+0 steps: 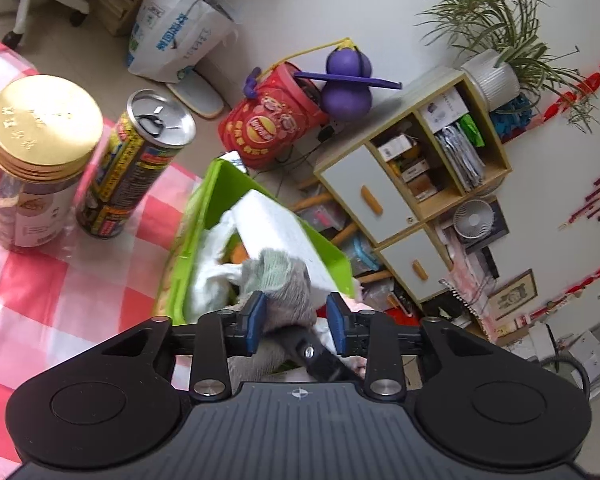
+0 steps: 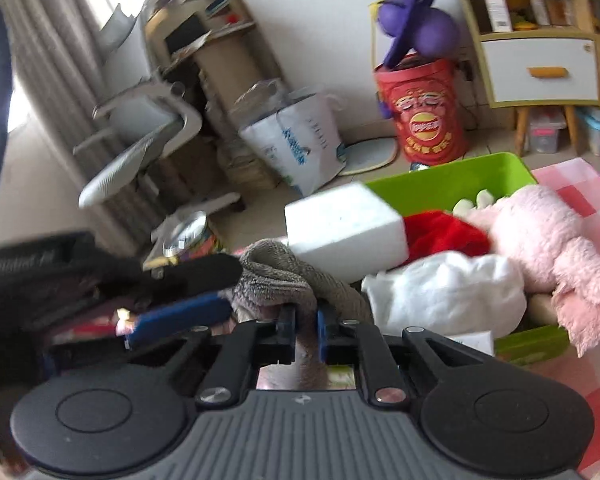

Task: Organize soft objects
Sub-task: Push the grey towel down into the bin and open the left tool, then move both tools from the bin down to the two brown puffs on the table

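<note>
Bin (image 2: pixel 452 184) already holds plush, foam and cloths; right tool (image 2: pixel 306 316) pinches the grey towel (image 2: pixel 276 276), left tool (image 1: pixel 296 316) seemingly gaping around it, undelivered.

Red bucket (image 1: pixel 274 120): Lay's logo.

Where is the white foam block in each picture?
Left wrist view: the white foam block is in the middle, leaning inside the green bin, just above the grey towel.
Right wrist view: the block is in the middle, left of the pink plush.
Shared landmark: the red chip bucket on the floor behind the bin.
</note>
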Demonstrator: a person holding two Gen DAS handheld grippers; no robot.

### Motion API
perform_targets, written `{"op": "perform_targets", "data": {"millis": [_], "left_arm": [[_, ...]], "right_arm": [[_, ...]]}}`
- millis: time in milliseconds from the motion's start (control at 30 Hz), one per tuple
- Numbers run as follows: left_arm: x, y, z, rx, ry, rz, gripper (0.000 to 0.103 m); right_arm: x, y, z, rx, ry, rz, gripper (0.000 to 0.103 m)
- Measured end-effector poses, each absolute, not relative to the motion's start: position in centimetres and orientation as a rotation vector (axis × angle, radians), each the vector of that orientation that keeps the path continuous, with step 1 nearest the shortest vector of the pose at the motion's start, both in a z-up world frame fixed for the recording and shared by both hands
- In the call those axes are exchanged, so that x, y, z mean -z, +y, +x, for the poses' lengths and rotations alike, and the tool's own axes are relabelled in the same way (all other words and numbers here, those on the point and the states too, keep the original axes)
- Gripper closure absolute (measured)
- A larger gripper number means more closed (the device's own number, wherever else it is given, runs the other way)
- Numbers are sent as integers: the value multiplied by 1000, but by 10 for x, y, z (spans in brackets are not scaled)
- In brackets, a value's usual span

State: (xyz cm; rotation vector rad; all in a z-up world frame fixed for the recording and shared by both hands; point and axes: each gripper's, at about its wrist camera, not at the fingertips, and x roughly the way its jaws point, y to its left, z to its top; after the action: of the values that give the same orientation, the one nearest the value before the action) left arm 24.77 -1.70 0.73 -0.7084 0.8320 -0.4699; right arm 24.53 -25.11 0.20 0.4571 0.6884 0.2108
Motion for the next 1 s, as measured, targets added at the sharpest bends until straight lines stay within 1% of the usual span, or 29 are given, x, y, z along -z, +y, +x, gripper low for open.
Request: {"op": "perform_targets", "data": {"millis": [33,100,233,333,600,667,733,867,1000], "left_arm": [[-8,-18,248,467,829,-707,59],[-9,-19,246,457,822,-713,54],[-6,-16,245,428,818,-719,49],[-2,-12,244,396,826,-720,41],[13,-10,247,360,880,-681,41],[16,-10,246,359,898,-665,39],[17,-9,241,346,904,-647,35],[15,-8,231,326,908,-596,34],[11,-4,221,327,908,-572,32]], "right_arm": [[-4,-254,247,-200,683,482,97],[-7,-257,256,-160,688,509,97],[-8,-265,267,-103,695,495,97],[-6,-275,276,-34,716,481,97],[2,-321,286,149,762,589,96],[-3,-325,282,139,749,569,95],[-13,-325,274,139,729,523,95],[-30,-329,255,121,686,520,93],[-35,-334,238,90,696,544,92]]}}
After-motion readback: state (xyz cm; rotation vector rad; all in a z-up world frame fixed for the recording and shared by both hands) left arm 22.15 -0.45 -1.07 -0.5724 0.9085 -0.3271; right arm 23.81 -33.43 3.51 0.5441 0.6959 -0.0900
